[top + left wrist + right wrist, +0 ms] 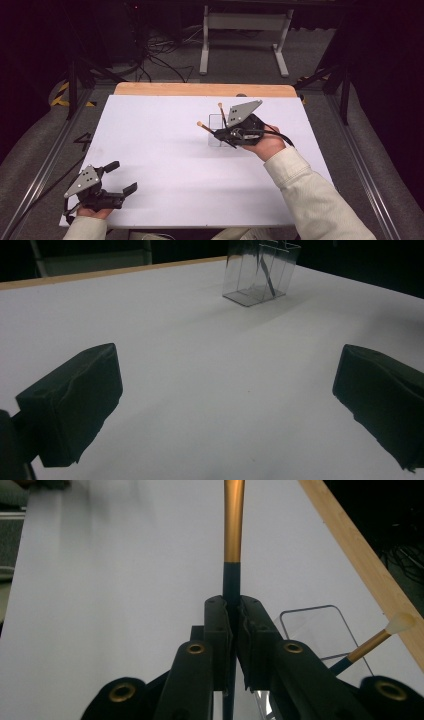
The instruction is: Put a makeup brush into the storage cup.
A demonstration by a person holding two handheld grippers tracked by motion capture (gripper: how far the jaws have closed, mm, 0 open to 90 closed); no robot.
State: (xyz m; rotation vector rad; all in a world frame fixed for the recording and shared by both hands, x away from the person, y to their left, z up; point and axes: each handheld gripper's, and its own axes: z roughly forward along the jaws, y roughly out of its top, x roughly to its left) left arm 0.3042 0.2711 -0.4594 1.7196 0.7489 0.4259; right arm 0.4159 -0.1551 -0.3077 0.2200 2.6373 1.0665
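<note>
- A slim makeup brush (233, 525) — dark handle, gold ferrule, pale tip — runs up the centre of the right gripper view, clamped at its dark part. In the high view it slants right of centre, tip (199, 124) toward the upper left.
- A second brush (380, 639) of the same make leans inside the holder at the lower right of the right gripper view, pale tip uppermost.
- A clear plastic holder (260, 275) stands upright on the white surface, at the top of the left gripper view — right of centre in the high view.
</note>
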